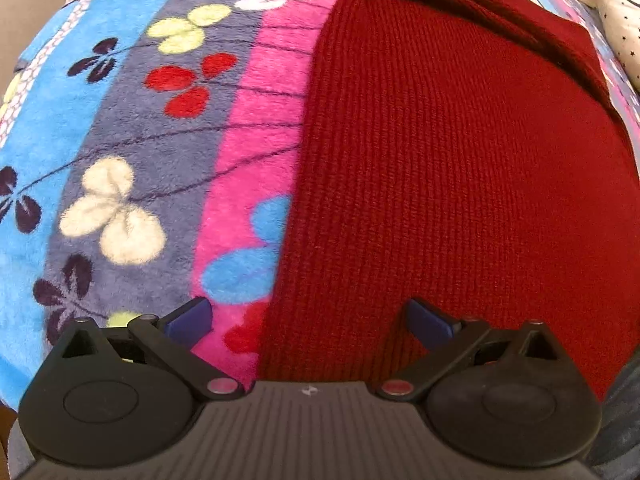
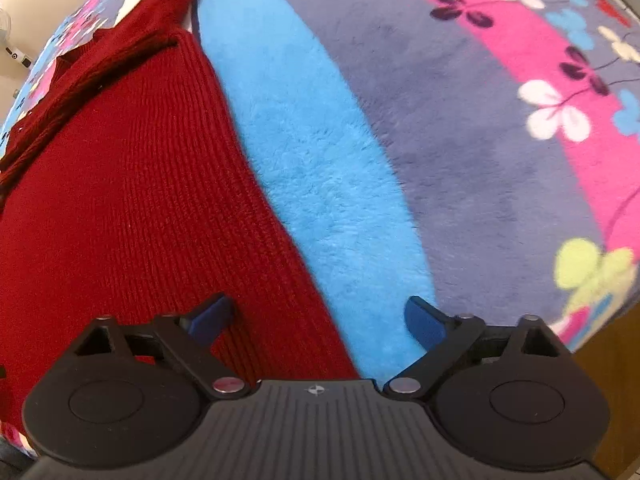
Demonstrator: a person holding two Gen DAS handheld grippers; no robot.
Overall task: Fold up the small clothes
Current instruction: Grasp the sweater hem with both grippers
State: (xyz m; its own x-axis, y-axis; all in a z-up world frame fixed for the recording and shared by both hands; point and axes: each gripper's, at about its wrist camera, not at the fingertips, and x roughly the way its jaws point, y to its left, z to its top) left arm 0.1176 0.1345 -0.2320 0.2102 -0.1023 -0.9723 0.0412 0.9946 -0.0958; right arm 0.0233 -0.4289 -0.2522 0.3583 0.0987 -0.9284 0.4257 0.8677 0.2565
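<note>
I see the sweater (image 1: 460, 184) lying flat on the blanket (image 1: 132, 152). My left gripper (image 1: 310, 316) straddles the sweater's left edge, one finger over the knit, one over the blanket. My right gripper (image 2: 318, 316) straddles the sweater's right edge likewise. A spotted cloth (image 1: 618, 20) lies beyond the sweater's far right corner.

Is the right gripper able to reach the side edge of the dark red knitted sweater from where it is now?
Probably yes. The right gripper is open and straddles the edge of the dark red knitted sweater on the striped floral fleece blanket; nothing lies between.
</note>
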